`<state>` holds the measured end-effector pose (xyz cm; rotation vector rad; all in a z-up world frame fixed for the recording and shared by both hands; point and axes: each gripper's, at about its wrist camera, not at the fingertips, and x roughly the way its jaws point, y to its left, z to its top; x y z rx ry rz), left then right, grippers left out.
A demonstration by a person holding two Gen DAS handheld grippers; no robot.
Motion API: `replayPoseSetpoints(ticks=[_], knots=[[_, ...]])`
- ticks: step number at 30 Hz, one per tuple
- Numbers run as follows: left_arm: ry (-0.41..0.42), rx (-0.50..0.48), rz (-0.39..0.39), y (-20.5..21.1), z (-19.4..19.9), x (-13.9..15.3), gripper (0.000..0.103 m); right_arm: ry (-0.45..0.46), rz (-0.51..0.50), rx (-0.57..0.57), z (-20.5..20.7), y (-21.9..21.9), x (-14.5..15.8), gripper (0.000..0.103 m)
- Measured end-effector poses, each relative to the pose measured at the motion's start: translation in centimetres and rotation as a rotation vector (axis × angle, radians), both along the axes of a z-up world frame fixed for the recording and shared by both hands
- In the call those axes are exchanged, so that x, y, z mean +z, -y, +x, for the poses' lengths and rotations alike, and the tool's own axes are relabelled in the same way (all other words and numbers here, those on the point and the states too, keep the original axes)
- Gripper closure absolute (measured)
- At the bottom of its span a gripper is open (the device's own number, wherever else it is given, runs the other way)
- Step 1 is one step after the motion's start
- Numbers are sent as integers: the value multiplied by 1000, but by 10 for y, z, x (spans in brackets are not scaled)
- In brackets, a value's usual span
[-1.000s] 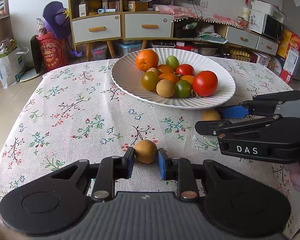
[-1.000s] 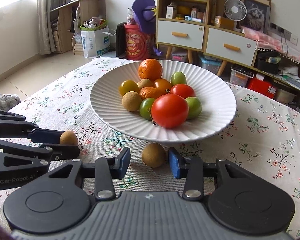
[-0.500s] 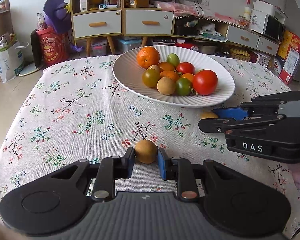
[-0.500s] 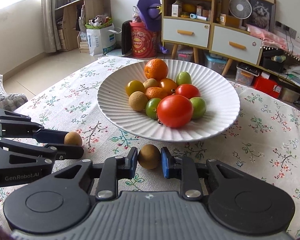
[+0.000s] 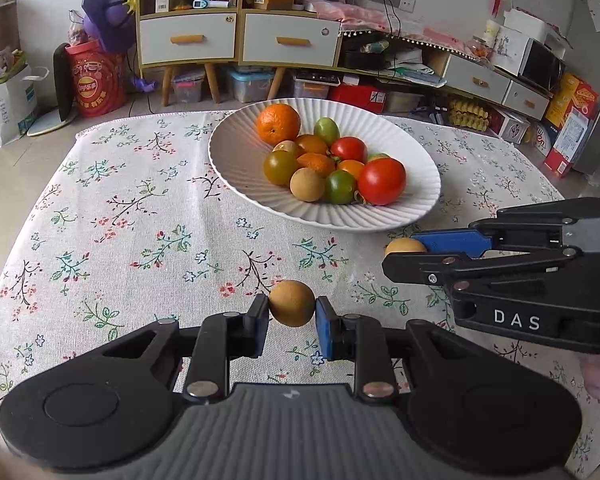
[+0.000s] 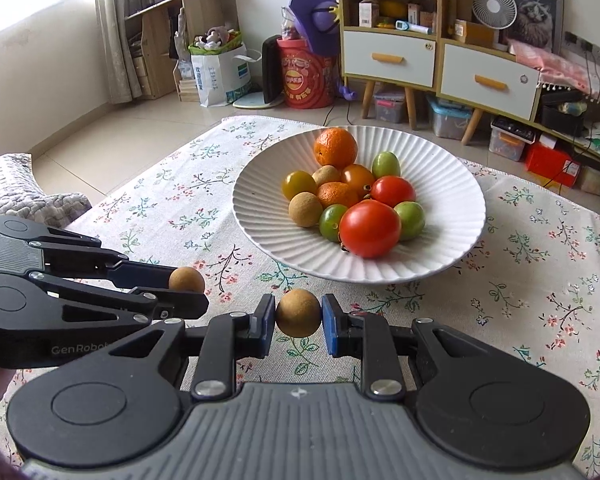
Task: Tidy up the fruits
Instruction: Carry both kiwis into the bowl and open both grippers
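A white ribbed plate (image 5: 236, 160) (image 6: 452, 208) on the floral tablecloth holds an orange (image 5: 278, 123), a big red tomato (image 5: 381, 181), several green and orange small tomatoes and brown longans. My left gripper (image 5: 292, 314) is shut on a brown longan (image 5: 291, 303), lifted above the cloth in front of the plate. My right gripper (image 6: 299, 319) is shut on another longan (image 6: 298, 313), also lifted, near the plate's front rim. Each gripper shows in the other's view: the right gripper (image 5: 412, 254) with its longan (image 5: 404, 247), the left gripper (image 6: 188, 288) with its longan (image 6: 187, 279).
The floral tablecloth (image 5: 132, 216) covers the table. Its far edge lies just behind the plate. Beyond it stand cabinets with drawers (image 5: 188, 38), a red bucket (image 5: 94, 84) and floor clutter. A grey cushion (image 6: 24, 196) lies left of the table.
My right gripper closed on the longan in front of the plate and lifted it. My left gripper, holding its longan throughout, also rose. Both views now look down from higher.
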<state>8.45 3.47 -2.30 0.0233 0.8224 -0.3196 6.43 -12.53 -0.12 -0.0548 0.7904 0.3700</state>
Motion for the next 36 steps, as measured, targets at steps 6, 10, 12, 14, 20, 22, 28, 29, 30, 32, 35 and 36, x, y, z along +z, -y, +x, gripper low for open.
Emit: replayPoseSetpoints(ticks=[6, 10, 12, 14, 20, 22, 28, 29, 30, 32, 35, 36], knots=[[16, -8, -31, 5, 1, 12, 78, 22, 46, -30, 3, 10, 13, 81], [24, -8, -49, 10, 7, 21, 78, 36, 77, -65, 5, 18, 19, 81], [30, -18, -46, 15, 13, 25, 78, 49, 82, -76, 9, 20, 23, 81], [38, -25, -42, 21, 22, 29, 78, 58, 86, -87, 14, 22, 23, 81], [66, -71, -12, 37, 57, 39, 78, 87, 100, -128, 37, 39, 22, 81], [65, -88, 11, 43, 73, 39, 78, 95, 105, -137, 44, 45, 22, 81], [83, -165, 105, 61, 113, 38, 78, 108, 95, -125, 63, 54, 13, 81], [86, -178, 125, 64, 119, 37, 78, 107, 96, -120, 65, 55, 11, 81], [89, -191, 146, 67, 125, 37, 78, 106, 96, -117, 68, 56, 9, 81], [89, -218, 194, 73, 137, 36, 78, 106, 98, -114, 70, 59, 5, 81], [81, -255, 269, 80, 153, 33, 78, 107, 102, -107, 74, 61, 0, 81], [75, -268, 295, 83, 157, 32, 78, 107, 106, -105, 75, 63, -1, 80]])
